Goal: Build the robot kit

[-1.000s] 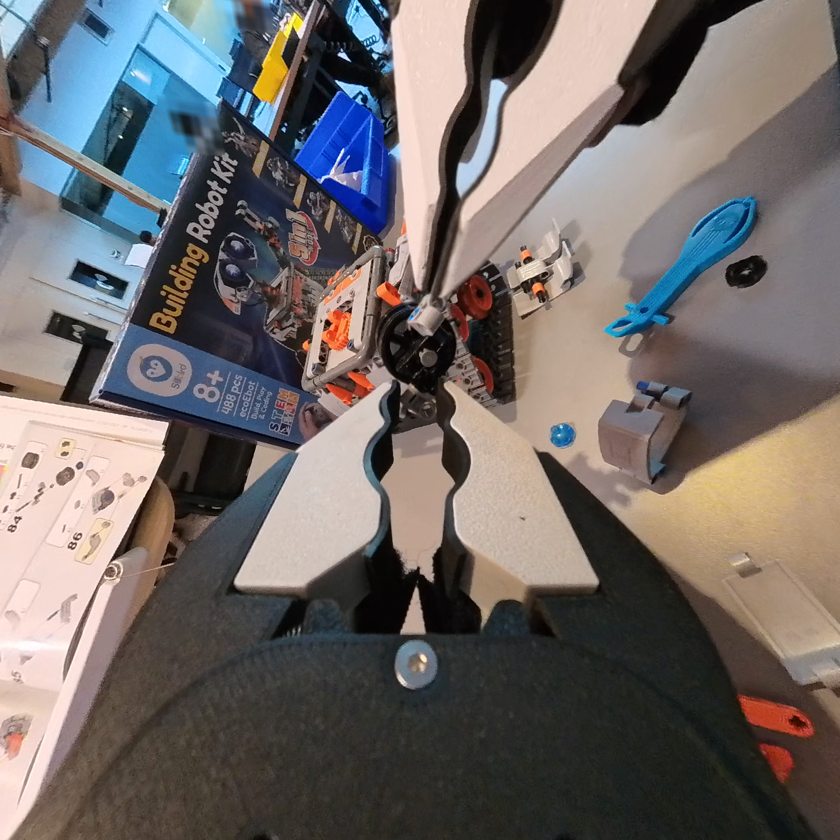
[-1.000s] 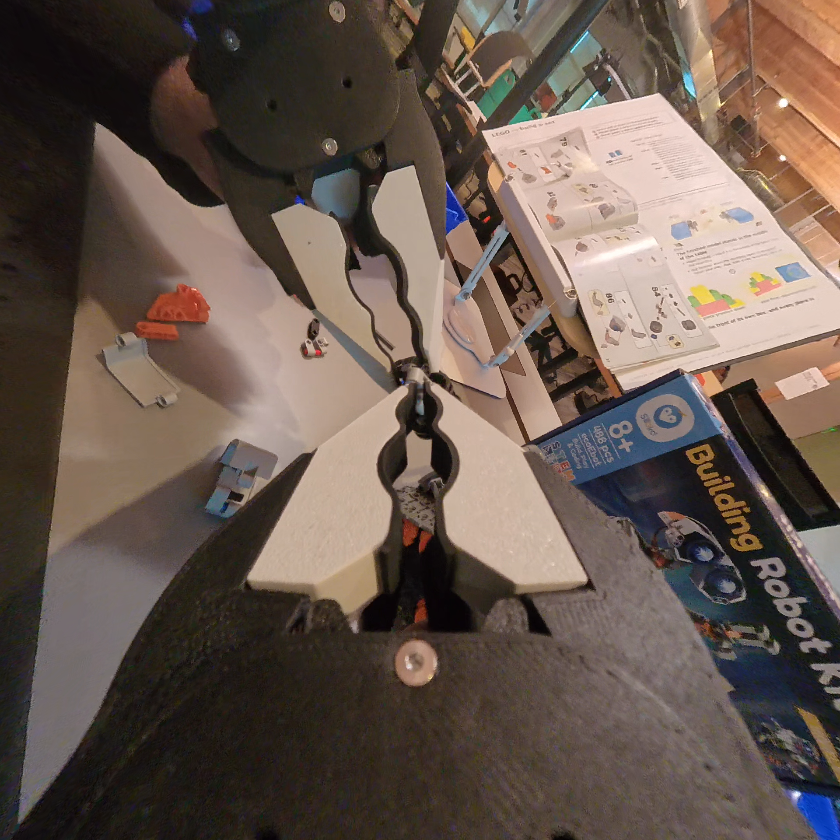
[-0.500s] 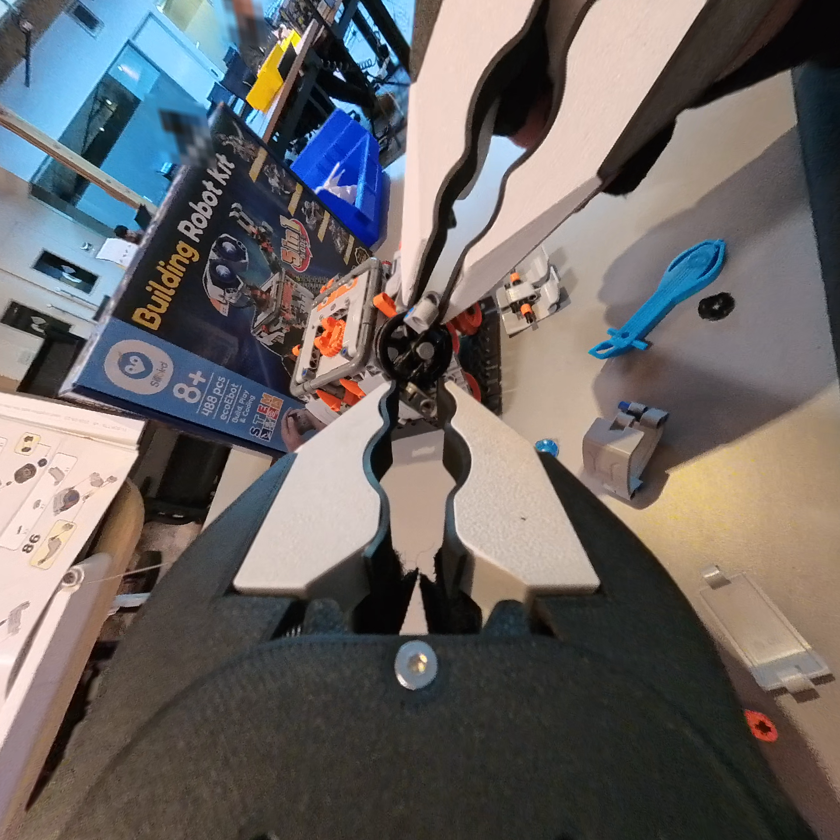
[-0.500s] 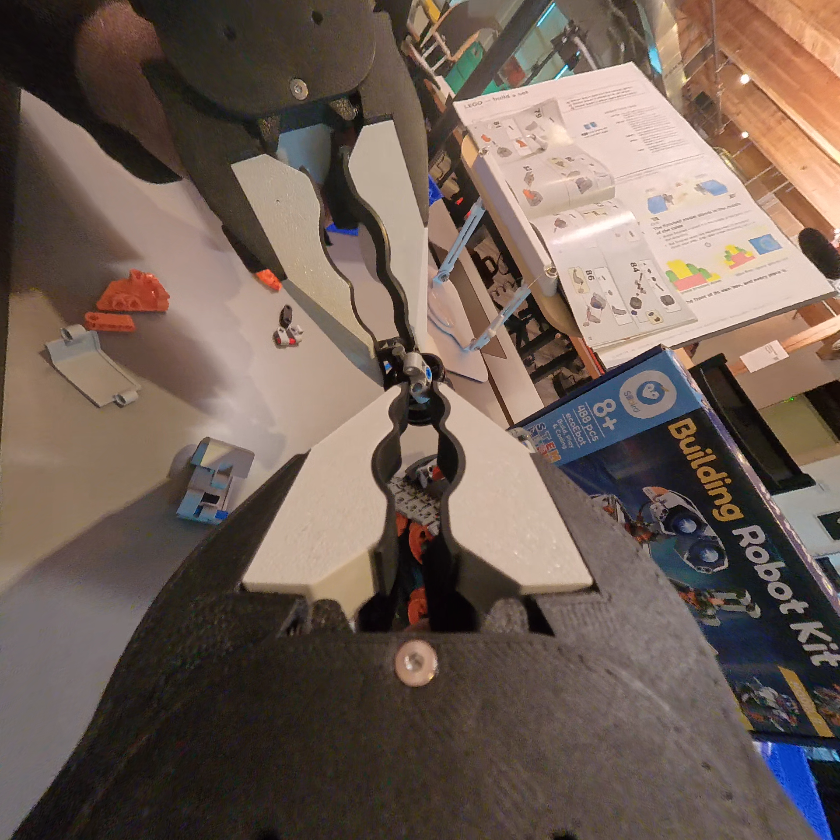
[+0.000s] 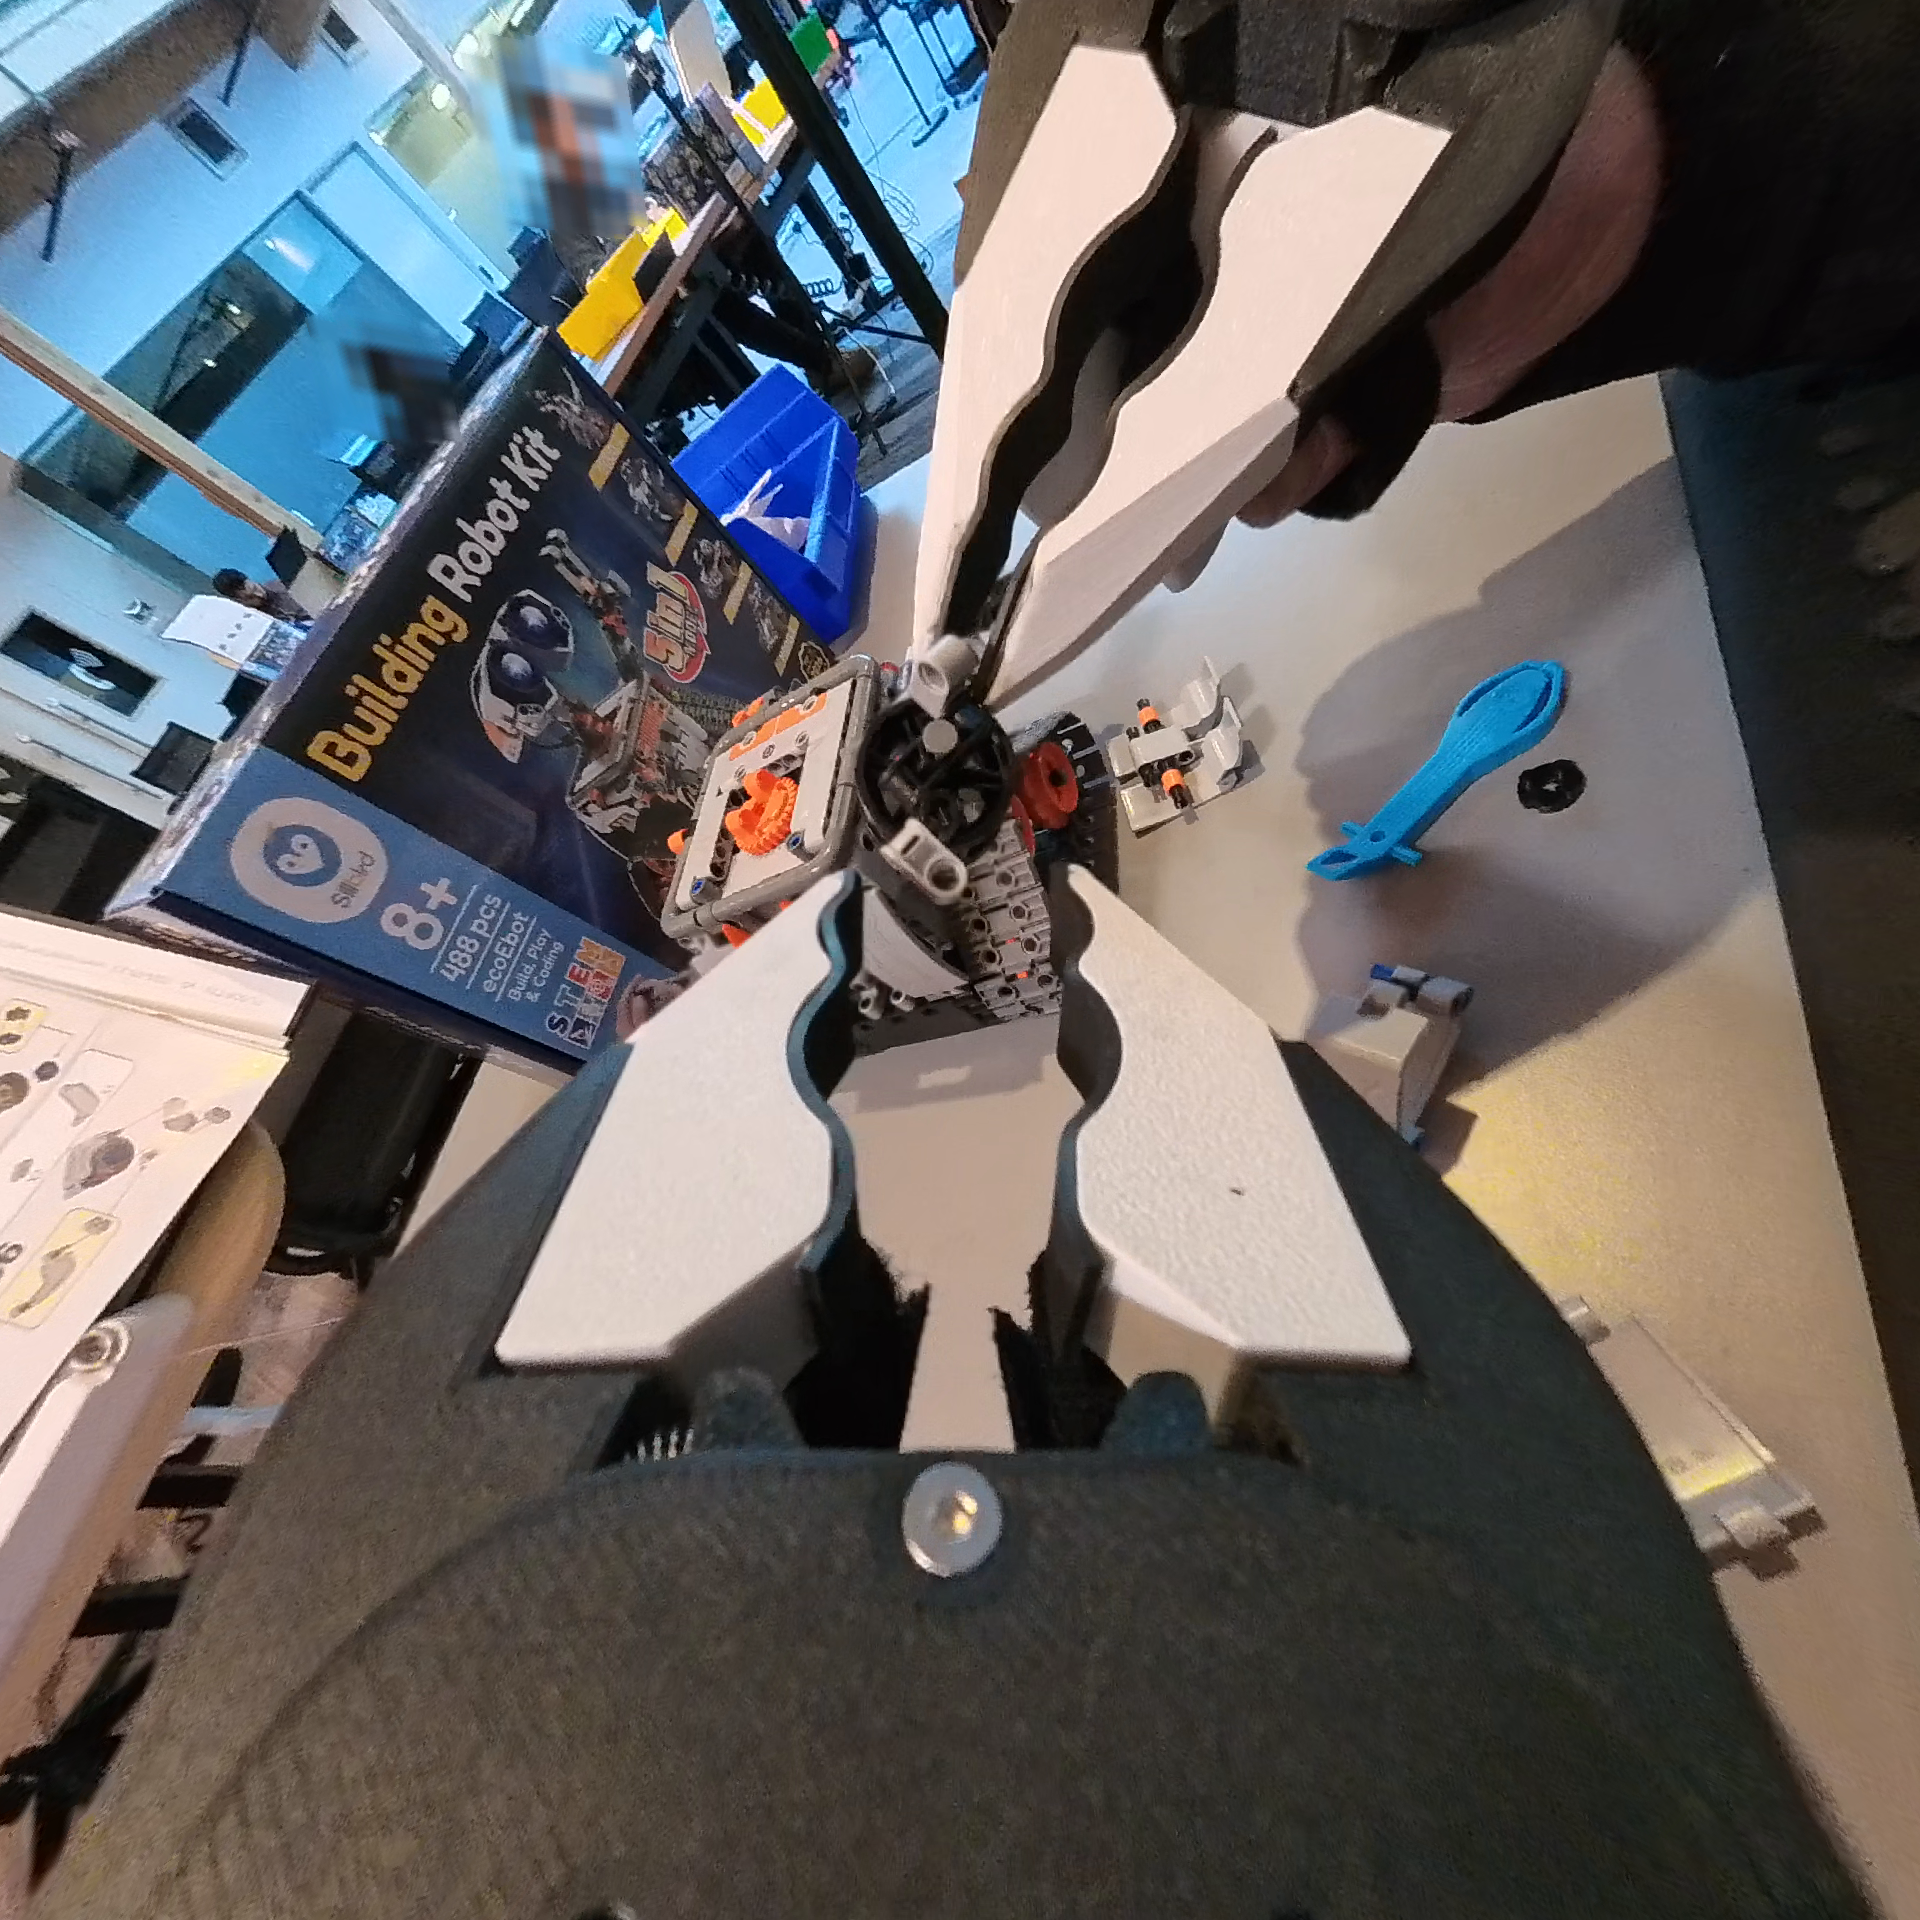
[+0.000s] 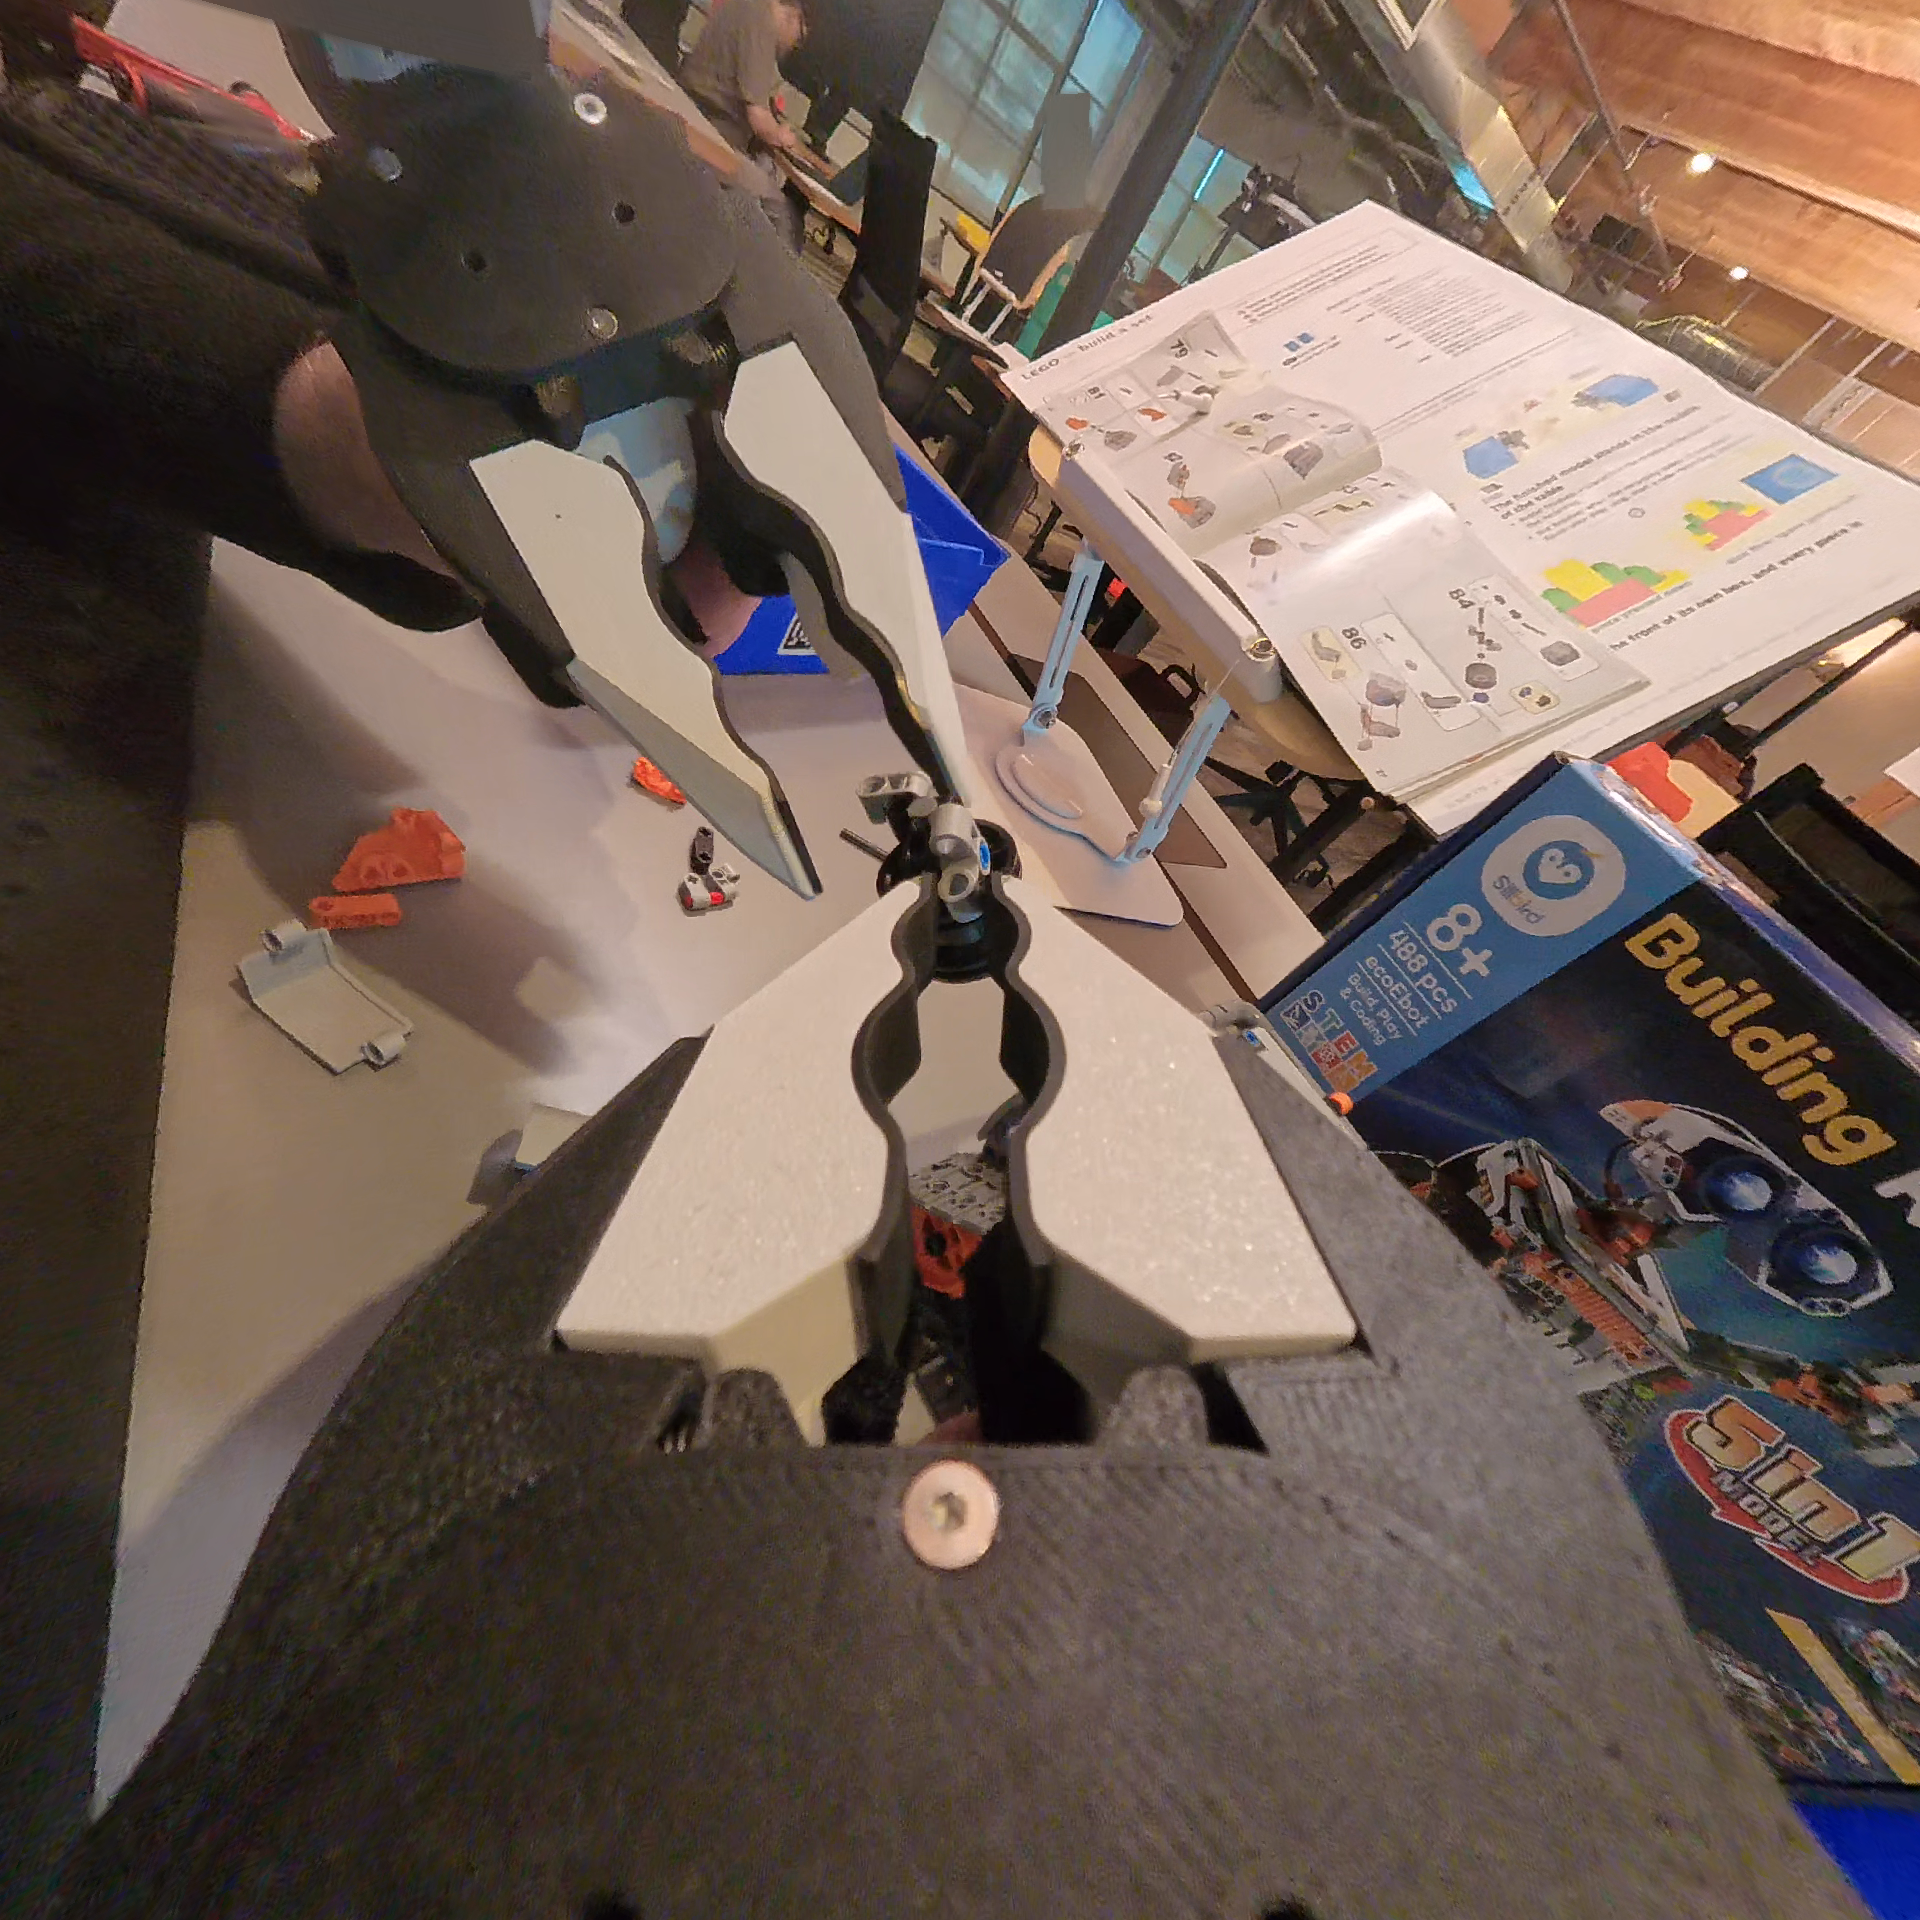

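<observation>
A tracked brick model (image 5: 997, 914) with a grey frame, orange gears and a black wheel (image 5: 940, 774) stands on the pale table (image 5: 1558, 1143). My left gripper (image 5: 961, 888) is open, its fingers either side of a grey connector (image 5: 920, 847) low on the wheel, not touching it. My right gripper (image 5: 961, 649) comes down from above, shut on another grey connector (image 5: 940, 665) at the wheel's top. In the right wrist view my right gripper (image 6: 961, 899) pinches that connector (image 6: 956, 842), and the open left gripper (image 6: 878, 842) reaches in from the upper left.
A blue kit box (image 5: 468, 748) lies left of the model, with a blue bin (image 5: 790, 478) behind. An instruction booklet (image 6: 1403, 540) rests on a stand. Loose parts lie around: a blue tool (image 5: 1444, 769), a white assembly (image 5: 1174, 758), a grey panel (image 6: 322, 997) and orange pieces (image 6: 395, 852). The grippers are tip to tip, or close to it. My left gripper's tips are some 15 cm from the grey panel (image 6: 322, 997). It turns up in the left wrist view (image 5: 1674, 1447) as well.
My left gripper has opened and let go of the lower connector on the wheel. My right gripper stays shut on the upper connector. Both views have shifted slightly.
</observation>
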